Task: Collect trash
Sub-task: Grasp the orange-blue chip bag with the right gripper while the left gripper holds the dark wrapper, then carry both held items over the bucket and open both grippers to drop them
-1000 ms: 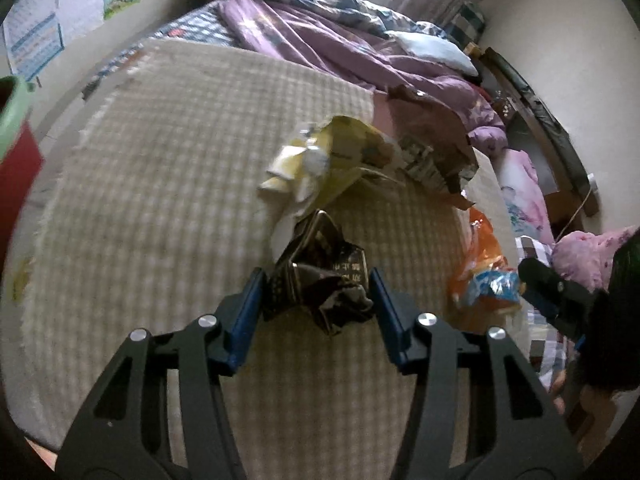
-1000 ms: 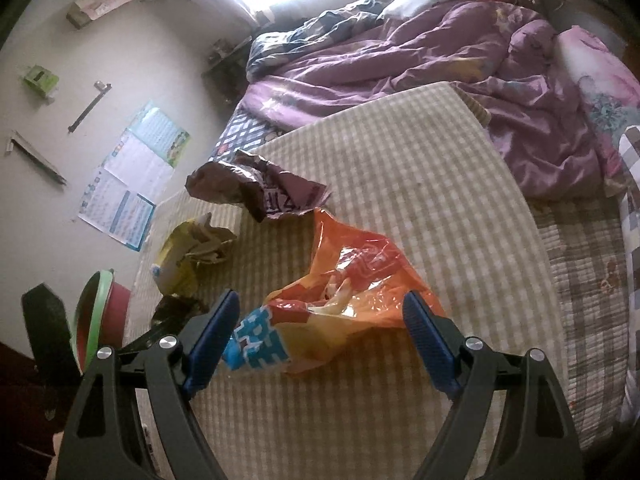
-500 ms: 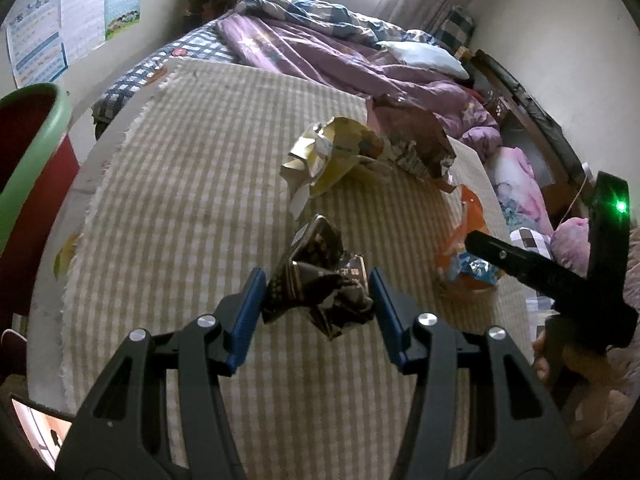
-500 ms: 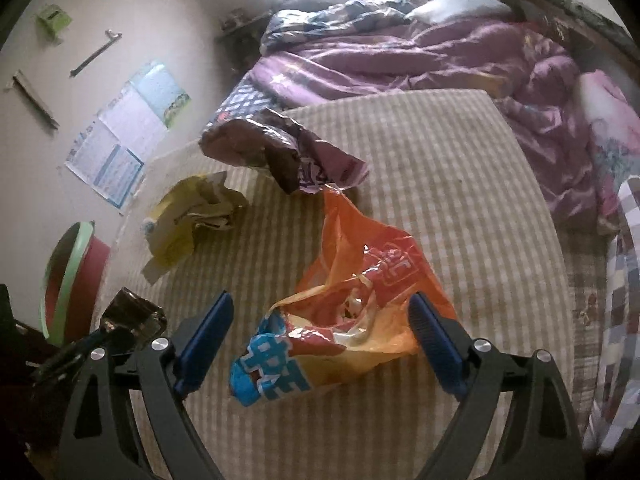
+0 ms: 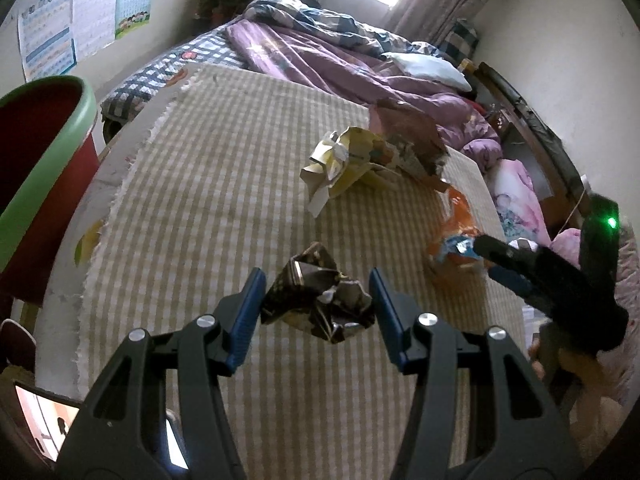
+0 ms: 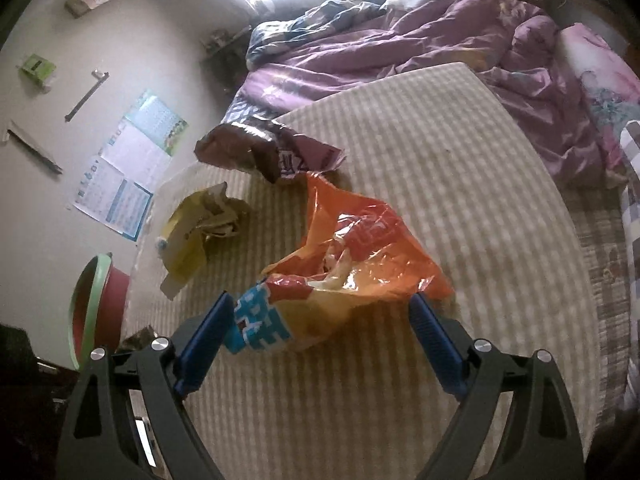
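Note:
My left gripper point(image 5: 316, 280) is shut on a crumpled dark foil wrapper point(image 5: 320, 304) and holds it above the beige checked mat point(image 5: 224, 184). On that mat lies an orange and blue snack bag point(image 6: 360, 248), and my right gripper point(image 6: 320, 300) stands open around its near end; the pads do not squeeze it. Farther back, a crumpled yellow wrapper point(image 6: 196, 228) and a torn maroon bag point(image 6: 260, 152) rest on the mat. In the left wrist view the yellow wrapper point(image 5: 344, 160) sits mid-mat and the orange bag point(image 5: 456, 236) lies at the right.
A red bin with a green rim point(image 5: 48, 152) stands off the mat's left edge, also in the right wrist view as the bin point(image 6: 96, 312). A rumpled purple duvet point(image 6: 420, 36) covers the bed beyond the mat. Posters hang on the wall point(image 5: 80, 20).
The left gripper, still holding the dark wrapper, has drawn back and up, bringing the red bin into view. The right gripper's jaws have widened and now straddle the orange bag.

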`<state>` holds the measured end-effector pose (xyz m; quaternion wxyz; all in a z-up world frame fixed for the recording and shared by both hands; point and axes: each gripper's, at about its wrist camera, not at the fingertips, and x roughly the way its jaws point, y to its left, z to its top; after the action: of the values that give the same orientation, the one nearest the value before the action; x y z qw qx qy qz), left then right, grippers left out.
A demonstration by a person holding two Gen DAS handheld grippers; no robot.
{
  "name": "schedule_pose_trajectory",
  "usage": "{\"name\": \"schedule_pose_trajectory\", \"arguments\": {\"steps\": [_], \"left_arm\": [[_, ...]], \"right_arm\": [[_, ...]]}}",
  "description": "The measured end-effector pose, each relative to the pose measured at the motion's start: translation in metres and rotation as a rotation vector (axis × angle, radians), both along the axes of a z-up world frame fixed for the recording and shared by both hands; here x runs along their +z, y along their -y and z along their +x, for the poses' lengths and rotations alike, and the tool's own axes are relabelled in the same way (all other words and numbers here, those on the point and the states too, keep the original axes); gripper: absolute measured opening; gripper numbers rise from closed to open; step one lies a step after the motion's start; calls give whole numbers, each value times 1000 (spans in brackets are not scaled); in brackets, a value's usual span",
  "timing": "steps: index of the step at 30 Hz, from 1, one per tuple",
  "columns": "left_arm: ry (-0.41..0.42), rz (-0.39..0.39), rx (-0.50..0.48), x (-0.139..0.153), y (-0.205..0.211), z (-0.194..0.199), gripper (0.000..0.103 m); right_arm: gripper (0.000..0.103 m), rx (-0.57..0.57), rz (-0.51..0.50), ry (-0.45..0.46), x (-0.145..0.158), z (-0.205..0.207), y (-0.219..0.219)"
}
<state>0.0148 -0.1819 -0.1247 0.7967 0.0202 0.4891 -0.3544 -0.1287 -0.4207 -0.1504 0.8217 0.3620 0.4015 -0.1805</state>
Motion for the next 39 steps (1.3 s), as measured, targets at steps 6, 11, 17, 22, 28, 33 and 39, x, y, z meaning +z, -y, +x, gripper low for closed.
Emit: {"name": "schedule_pose_trajectory", "arguments": {"steps": [6,11,17,22,28,33,39], "left_arm": [[14,5,6,1,-9,-2,51],[-25,15,15,-8,-14,1,51],[-42,20,11,-14,-17,3,51],[-44,18,25,-14,-22,5,51],[-27,0,37,-7,-25,4,51],[9,-17,44,4,-28,5,51],[72,-39,97,24,-45,11,51]], "right_arm": [[85,16,-17,-6,1,11,-2],[85,117,-70,-30,3,27,-19],[63,148,-59,-61,-8,37,-28],[54,168,-57,-32,-2,36,-32],[54,173,-81,39,18,24,-43],[54,239,-160,89,42,32,-67],[54,327,-227,129,56,49,-97]]}}
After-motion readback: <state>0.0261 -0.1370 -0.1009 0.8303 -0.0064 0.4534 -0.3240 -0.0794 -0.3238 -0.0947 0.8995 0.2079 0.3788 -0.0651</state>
